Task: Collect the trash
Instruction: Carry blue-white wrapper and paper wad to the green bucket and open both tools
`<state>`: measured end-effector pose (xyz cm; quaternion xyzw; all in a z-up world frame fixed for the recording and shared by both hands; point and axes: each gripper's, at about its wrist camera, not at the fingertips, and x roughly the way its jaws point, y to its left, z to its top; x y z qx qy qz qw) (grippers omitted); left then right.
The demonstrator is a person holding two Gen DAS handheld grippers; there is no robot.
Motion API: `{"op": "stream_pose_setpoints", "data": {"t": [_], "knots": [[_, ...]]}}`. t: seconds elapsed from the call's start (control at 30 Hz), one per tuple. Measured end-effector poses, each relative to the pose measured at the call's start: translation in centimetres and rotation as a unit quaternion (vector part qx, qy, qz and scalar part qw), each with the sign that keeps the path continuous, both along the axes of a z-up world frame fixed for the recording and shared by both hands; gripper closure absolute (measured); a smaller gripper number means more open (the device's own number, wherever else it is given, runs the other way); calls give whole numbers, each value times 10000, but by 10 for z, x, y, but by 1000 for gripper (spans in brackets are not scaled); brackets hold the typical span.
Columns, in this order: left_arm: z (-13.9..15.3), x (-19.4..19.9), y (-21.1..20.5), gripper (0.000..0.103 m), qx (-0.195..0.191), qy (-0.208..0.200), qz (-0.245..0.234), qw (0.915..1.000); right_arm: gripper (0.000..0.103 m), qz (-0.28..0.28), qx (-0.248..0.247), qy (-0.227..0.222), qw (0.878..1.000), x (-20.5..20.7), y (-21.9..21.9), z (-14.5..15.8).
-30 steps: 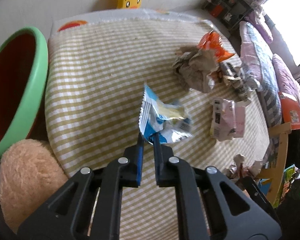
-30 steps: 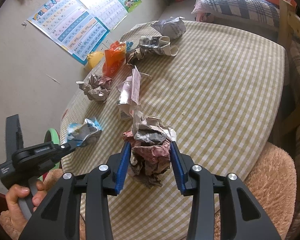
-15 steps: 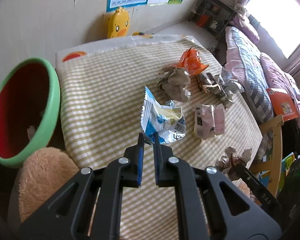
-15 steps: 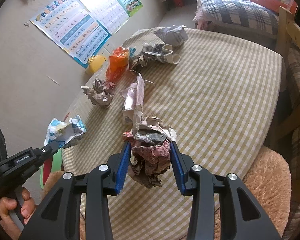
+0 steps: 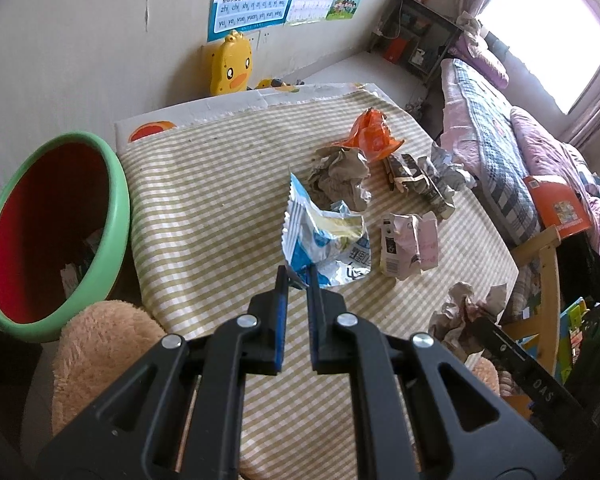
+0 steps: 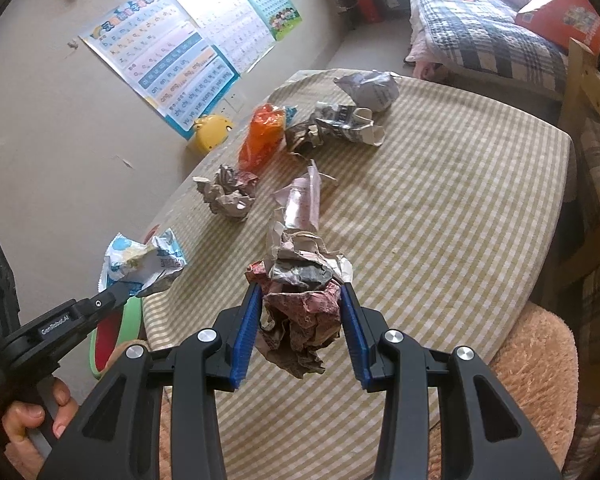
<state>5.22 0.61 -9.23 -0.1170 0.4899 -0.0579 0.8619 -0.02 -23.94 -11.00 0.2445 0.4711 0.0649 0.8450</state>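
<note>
The left gripper (image 5: 297, 280) pinches only 1 corner of the blue wrapper (image 5: 324, 240); it could slip before reaching the green bin (image 5: 116, 208).

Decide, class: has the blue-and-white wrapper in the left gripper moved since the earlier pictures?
Yes. In the right wrist view the wrapper has left the tablecloth toward the green bin.

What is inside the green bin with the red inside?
Inside the green bin a few pieces of trash lie near the bottom, white and dark. The near wall and rim cover the rest of the bottom, so more trash may be hidden.
</note>
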Motion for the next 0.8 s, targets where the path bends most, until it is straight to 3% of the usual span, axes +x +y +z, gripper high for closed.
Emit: {"op": "stream_pose_setpoints", "data": {"t": [0.8], "knots": [[3, -10, 43, 95, -401, -159, 297, 9986, 65, 557, -467, -155, 9972, 2, 57, 23]]}}
